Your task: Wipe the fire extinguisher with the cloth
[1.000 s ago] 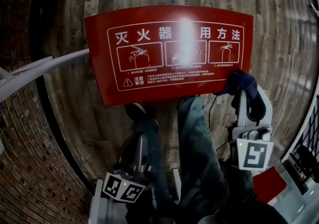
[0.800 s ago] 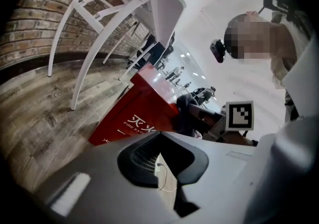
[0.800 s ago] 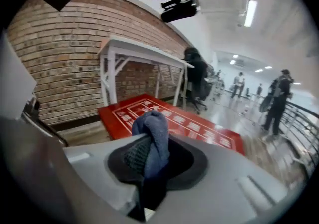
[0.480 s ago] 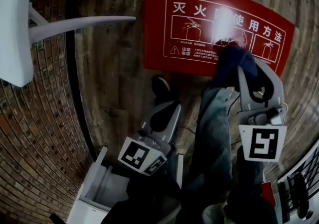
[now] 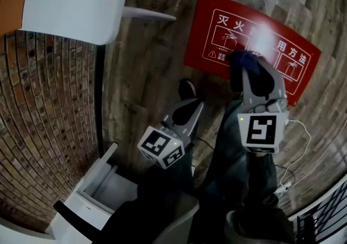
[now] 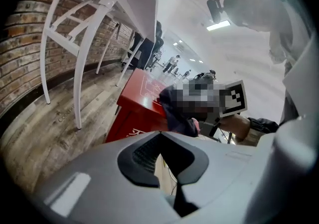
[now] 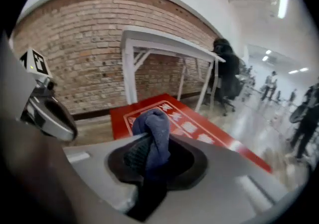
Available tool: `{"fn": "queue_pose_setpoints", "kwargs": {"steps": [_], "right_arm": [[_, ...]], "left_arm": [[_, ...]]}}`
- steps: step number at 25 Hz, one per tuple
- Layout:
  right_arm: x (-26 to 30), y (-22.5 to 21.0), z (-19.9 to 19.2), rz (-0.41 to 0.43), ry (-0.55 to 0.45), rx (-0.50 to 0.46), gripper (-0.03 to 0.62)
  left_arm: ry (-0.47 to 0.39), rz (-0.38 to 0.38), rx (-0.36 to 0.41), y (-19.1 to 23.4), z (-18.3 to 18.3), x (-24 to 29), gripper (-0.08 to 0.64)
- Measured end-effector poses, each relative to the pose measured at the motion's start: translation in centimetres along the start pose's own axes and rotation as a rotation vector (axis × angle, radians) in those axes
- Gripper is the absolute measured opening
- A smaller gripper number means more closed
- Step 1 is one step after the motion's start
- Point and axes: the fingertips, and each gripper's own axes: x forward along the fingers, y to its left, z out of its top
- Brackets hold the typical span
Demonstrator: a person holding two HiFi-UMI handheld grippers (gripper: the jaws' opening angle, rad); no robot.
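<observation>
Right hand-held gripper (image 7: 149,157) clamps cloth (image 7: 156,127).

1. My right gripper (image 5: 254,72) carries the cloth (image 5: 243,59) leftward over the red fire extinguisher box (image 5: 203,26) — from its lower right corner to the middle of its lid.
2. My left gripper (image 5: 191,110) climbs from the head view's bottom edge toward its middle.
3. The head view swings — a white table (image 5: 76,4) now fills its upper left, and the box sits upper right.
</observation>
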Motion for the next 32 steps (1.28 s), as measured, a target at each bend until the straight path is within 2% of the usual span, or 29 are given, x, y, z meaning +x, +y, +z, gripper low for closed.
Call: {"fn": "queue_pose_setpoints", "kwargs": {"steps": [2, 4, 6, 8, 10, 13, 15, 17, 19, 24, 26, 29, 30, 32], "right_arm": [[1.3, 3.9, 1.9, 0.144, -0.058, -0.05, 0.067], [1.2, 4.8, 2.1, 0.186, -0.089, -0.115, 0.067], [0.3, 3.0, 1.2, 0.194, -0.108, -0.093, 0.067], [-1.3, -1.1, -0.8, 0.154, -0.094, -0.023, 0.067], [-3.5, -6.4, -3.6, 0.059, -0.053, 0.025, 0.067], [-6.4, -13.4, -8.0, -0.075, 0.02, 0.047, 0.067], [-7.1, -15.5, -9.4, -0.095, 0.026, 0.073, 0.067], [-6.9, -15.4, -9.0, -0.078, 0.021, 0.056, 0.067], [-6.0, -13.8, -7.7, -0.033, 0.018, -0.002, 0.067], [-3.1, -7.6, -3.4, 0.204, -0.055, -0.083, 0.067], [-2.6, -5.4, -2.6, 0.271, -0.062, -0.129, 0.067], [-2.9, -5.7, -2.7, 0.268, -0.079, -0.154, 0.067], [-3.0, -7.0, -2.9, 0.234, -0.091, -0.141, 0.067], [-3.7, -11.2, -4.3, 0.111, -0.079, -0.091, 0.067]], "left_arm": [[-0.016, 0.011, 0.007, -0.6, 0.7, 0.2, 0.005], [-0.03, 0.017, 0.003, -1.6, 1.2, 0.8, 0.005], [-0.036, 0.002, 0.006, -2.9, 1.5, 2.0, 0.005], [-0.037, -0.02, 0.015, -4.3, 1.5, 3.3, 0.005], [-0.033, -0.038, 0.011, -5.9, 1.1, 4.7, 0.005], [-0.027, -0.05, -0.002, -7.8, 0.6, 6.3, 0.005], [-0.02, -0.048, 0.002, -8.8, 0.4, 7.1, 0.005], [-0.018, -0.04, 0.007, -9.5, 0.4, 7.6, 0.005], [-0.022, -0.026, 0.01, -10.1, 0.6, 7.8, 0.005], [-0.049, -0.052, 0.041, -12.1, 2.5, 7.9, 0.005], [-0.061, -0.073, 0.042, -13.0, 3.3, 7.7, 0.005], [-0.083, -0.108, 0.012, -13.5, 4.3, 7.3, 0.005], [-0.089, -0.123, 0.002, -13.6, 4.7, 7.3, 0.005], [-0.092, -0.157, -0.012, -13.6, 5.5, 7.6, 0.005]]}}
